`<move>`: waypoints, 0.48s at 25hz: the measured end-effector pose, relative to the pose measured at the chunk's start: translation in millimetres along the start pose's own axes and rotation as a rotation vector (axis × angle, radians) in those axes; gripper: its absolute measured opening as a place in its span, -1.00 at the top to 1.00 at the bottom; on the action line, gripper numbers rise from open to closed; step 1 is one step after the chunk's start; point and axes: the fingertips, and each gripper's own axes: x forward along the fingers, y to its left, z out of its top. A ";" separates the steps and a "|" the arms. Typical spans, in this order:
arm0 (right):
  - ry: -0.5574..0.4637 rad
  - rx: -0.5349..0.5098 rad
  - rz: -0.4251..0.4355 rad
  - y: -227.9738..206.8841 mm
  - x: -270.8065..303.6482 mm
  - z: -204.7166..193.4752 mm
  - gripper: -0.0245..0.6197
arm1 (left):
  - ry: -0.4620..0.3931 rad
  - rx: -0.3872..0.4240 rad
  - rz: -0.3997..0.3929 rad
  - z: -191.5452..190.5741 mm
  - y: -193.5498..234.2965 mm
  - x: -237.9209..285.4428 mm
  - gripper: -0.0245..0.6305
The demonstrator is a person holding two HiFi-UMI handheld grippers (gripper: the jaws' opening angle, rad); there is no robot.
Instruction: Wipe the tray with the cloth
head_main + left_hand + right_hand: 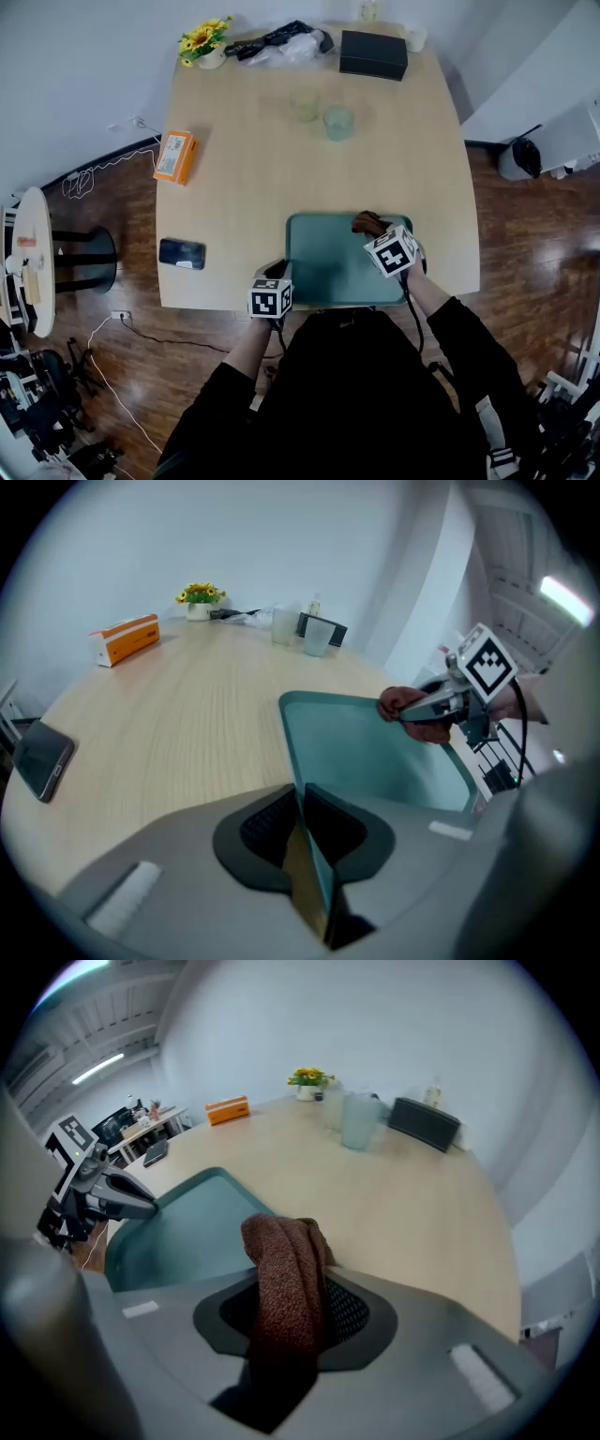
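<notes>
A teal tray [328, 258] lies at the near edge of the wooden table. My left gripper [278, 274] is shut on the tray's left rim close to the near corner. In the left gripper view the rim [314, 855] runs thin between the shut jaws. My right gripper [373, 228] is shut on a bunched reddish-brown cloth [367, 223], held over the tray's far right part. In the right gripper view the cloth [284, 1274] bulges up out of the jaws, with the tray [178, 1227] to its left. The cloth's underside is hidden, so I cannot tell whether it touches the tray.
Two pale cups [338, 123] stand mid-table, with a black box [373, 53] and a flower pot [206, 42] at the far edge. An orange box [175, 156] and a dark phone [182, 253] lie near the left edge.
</notes>
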 end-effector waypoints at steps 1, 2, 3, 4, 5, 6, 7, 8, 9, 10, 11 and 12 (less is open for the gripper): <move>0.003 0.047 -0.026 -20.3 -7.7 -15.4 0.56 | -0.001 -0.004 0.004 0.2 0.3 0.2 0.87; 0.000 0.090 -0.049 -38.7 -14.6 -27.5 0.56 | -0.003 -0.007 0.009 0.4 0.7 0.4 0.87; -0.004 0.126 -0.067 -54.0 -20.0 -37.1 0.56 | -0.005 -0.011 0.016 0.3 0.9 0.5 0.87; -0.012 0.150 -0.076 -65.0 -23.8 -43.7 0.56 | -0.006 -0.018 0.022 0.1 0.3 0.6 0.87; -0.022 0.155 -0.082 -71.6 -26.1 -46.9 0.57 | -0.005 -0.024 0.027 -0.4 -1.0 0.7 0.87; -0.031 0.140 -0.091 -74.9 -27.0 -46.9 0.57 | -0.002 -0.027 0.033 -0.9 -2.8 0.9 0.87; -0.040 0.109 -0.108 -76.8 -26.8 -44.2 0.57 | 0.003 -0.027 0.039 -1.1 -4.8 1.0 0.87; -0.050 0.078 -0.128 -78.8 -25.6 -39.9 0.57 | 0.007 -0.025 0.045 -0.9 -6.5 1.1 0.87; -0.061 0.056 -0.144 -81.2 -23.4 -34.9 0.57 | 0.009 -0.024 0.050 -0.5 -7.7 1.3 0.87; -0.071 0.046 -0.153 -83.8 -20.7 -29.4 0.57 | 0.007 -0.025 0.053 -0.1 -8.2 1.8 0.87; -0.077 0.042 -0.155 -86.3 -17.5 -23.9 0.57 | 0.004 -0.026 0.055 0.5 -8.1 2.3 0.87; -0.076 0.039 -0.154 -88.2 -14.4 -18.7 0.57 | 0.000 -0.029 0.057 1.1 -8.0 2.5 0.86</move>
